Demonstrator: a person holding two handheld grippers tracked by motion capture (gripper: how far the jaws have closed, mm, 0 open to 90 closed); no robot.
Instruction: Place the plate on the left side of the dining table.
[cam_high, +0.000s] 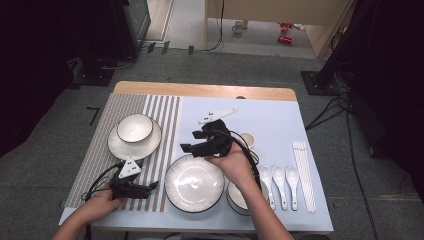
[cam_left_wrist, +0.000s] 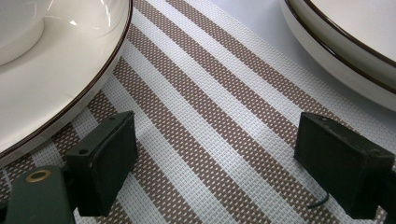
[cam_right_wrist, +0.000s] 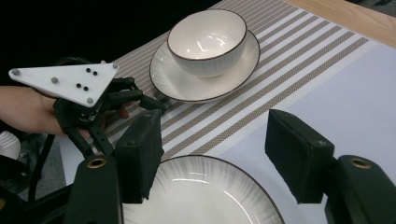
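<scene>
Overhead camera first: my right gripper (cam_high: 196, 141) hovers with jaws apart and empty just above the far rim of the large plate (cam_high: 194, 183), while my left gripper (cam_high: 150, 187) rests open on the striped placemat (cam_high: 165, 115) beside it. Left gripper view: placemat between spread jaws, plate rim (cam_left_wrist: 336, 60) at upper right. Right gripper view: plate (cam_right_wrist: 201, 196) lies directly below my open jaws.

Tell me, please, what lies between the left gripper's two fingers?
Only bare striped placemat lies between the left gripper's fingers in the left gripper view; no dish is there, and a plate's rim curves just beyond one finger.
</scene>
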